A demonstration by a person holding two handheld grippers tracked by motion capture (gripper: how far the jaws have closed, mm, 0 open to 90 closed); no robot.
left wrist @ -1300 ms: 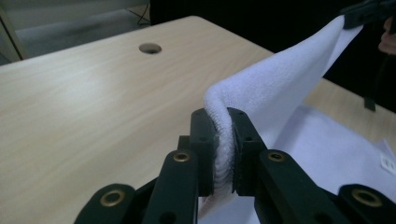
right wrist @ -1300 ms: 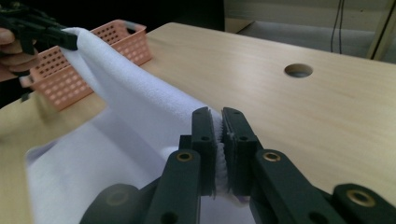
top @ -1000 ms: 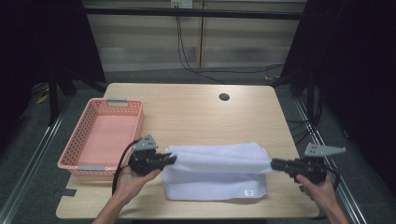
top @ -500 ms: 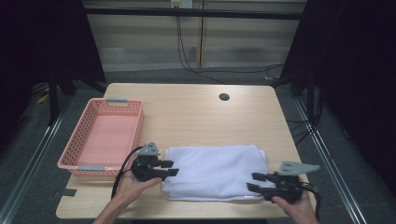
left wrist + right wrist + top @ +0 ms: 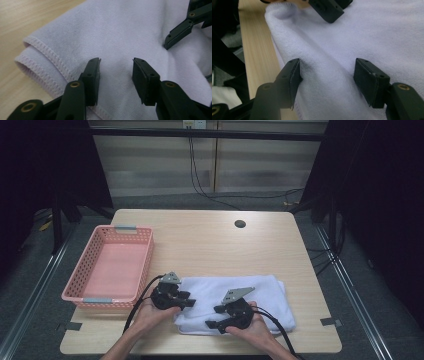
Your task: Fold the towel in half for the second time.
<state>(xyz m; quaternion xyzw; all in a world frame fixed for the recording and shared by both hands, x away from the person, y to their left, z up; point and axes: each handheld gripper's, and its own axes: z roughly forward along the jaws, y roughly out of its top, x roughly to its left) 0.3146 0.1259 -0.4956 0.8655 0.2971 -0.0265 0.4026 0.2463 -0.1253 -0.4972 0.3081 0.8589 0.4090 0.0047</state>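
basket (image 5: 90,296) at left, bare. left gripper (image 5: 189,301) jaws apart over towel (image 5: 270,295) left end, near the hem. right gripper (image 5: 212,317) jaws apart on front edge. towel lies folded at table (image 5: 210,245) front. best pinch all layers together, lift evenly.

The wooden counter (image 5: 210,245) carries a folded white towel (image 5: 265,295) under both claws and a pink basket (image 5: 142,255) beyond the left claw (image 5: 187,301).

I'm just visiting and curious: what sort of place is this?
Probably a lab or test workspace rather than a home: a bare wooden table with a pink basket and a white towel, dark curtains around it, cables along the wall and floor.
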